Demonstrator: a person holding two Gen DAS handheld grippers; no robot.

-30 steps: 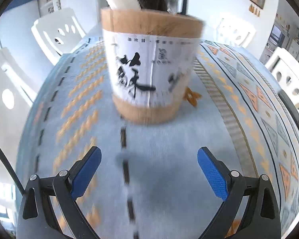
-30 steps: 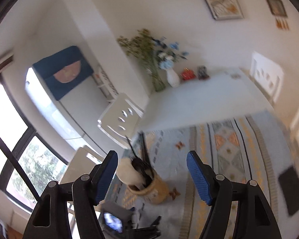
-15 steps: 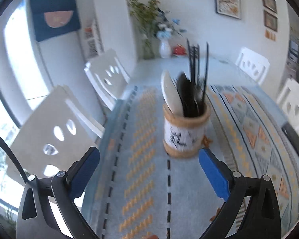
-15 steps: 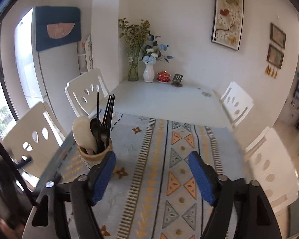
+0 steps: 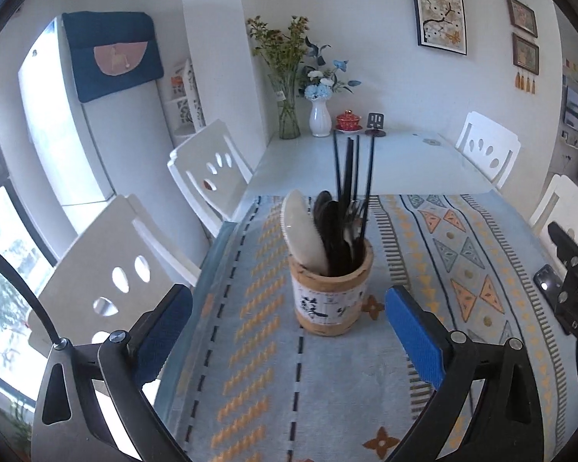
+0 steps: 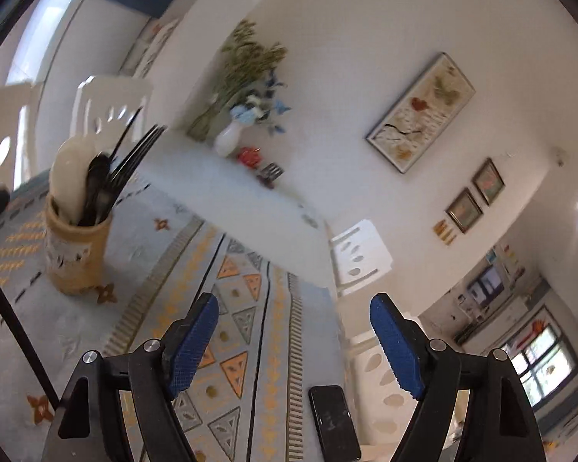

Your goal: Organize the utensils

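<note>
A wooden utensil holder (image 5: 329, 296) with a white label of black characters stands upright on the patterned cloth. It holds a white spoon (image 5: 302, 231), dark spoons and a fork, and several black chopsticks (image 5: 352, 169). My left gripper (image 5: 289, 308) hangs above the cloth, short of the holder and apart from it. Its jaws have just been opening and nothing is between the blue pads. In the right wrist view the holder (image 6: 75, 246) is at the left. My right gripper (image 6: 294, 308) hovers over the cloth's triangle pattern. Its jaws have also been opening and are empty.
A black phone (image 6: 333, 419) lies near the table's right edge. White chairs (image 5: 208, 169) line both sides of the table. Vases of flowers (image 5: 320, 115) and a red pot stand at the far end. Black gear (image 5: 570, 281) shows at the right edge of the left wrist view.
My left gripper has drawn back and up from the holder, which filled the view before and now stands further off. Both jaws are wider. The right wrist view has tilted and swung right.
</note>
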